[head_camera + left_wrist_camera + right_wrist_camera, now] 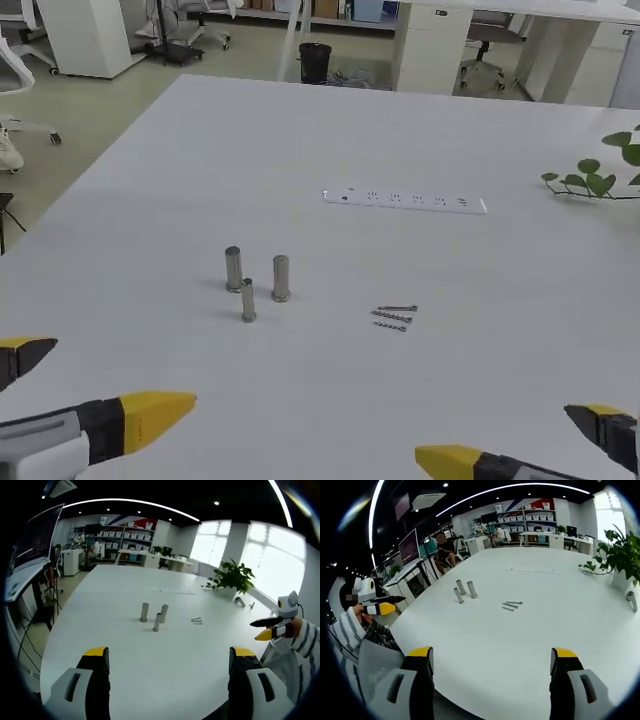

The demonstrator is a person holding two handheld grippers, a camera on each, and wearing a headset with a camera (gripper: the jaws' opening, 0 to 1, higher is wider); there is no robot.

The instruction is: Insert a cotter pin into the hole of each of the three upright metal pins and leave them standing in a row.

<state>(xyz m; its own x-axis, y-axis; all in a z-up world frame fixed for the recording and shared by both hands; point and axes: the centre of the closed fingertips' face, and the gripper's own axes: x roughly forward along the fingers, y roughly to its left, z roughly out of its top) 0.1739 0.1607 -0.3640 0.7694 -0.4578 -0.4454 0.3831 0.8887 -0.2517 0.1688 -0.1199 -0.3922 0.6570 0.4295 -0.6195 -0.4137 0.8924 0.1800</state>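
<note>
Silver-grey metal pins (248, 300), three short upright cylinders, cluster on white tabletop (400, 120) in head view; thin cotter pins (393, 317) lie loose at their 3 o'clock.
Left gripper view: yellow-tipped left claw (170, 657) spread wide, empty; metal pins at 12 o'clock.
Right gripper view: right claw (490, 657) likewise gaping, empty; metal pins at 11 o'clock.

In the head view the left gripper (125, 372), black with yellow jaw tips, is cut off by the left and bottom edges. The matching right gripper (492, 434) is cut off by the bottom and right edges, so the body of each runs out of the picture. The three small grey metal cotter pins (395, 317) are too small to tell their shape, and any cross holes in the three upright silver metal pins (248, 300) cannot be made out. The leafy green plant (600, 184) is cropped by the right edge.
</note>
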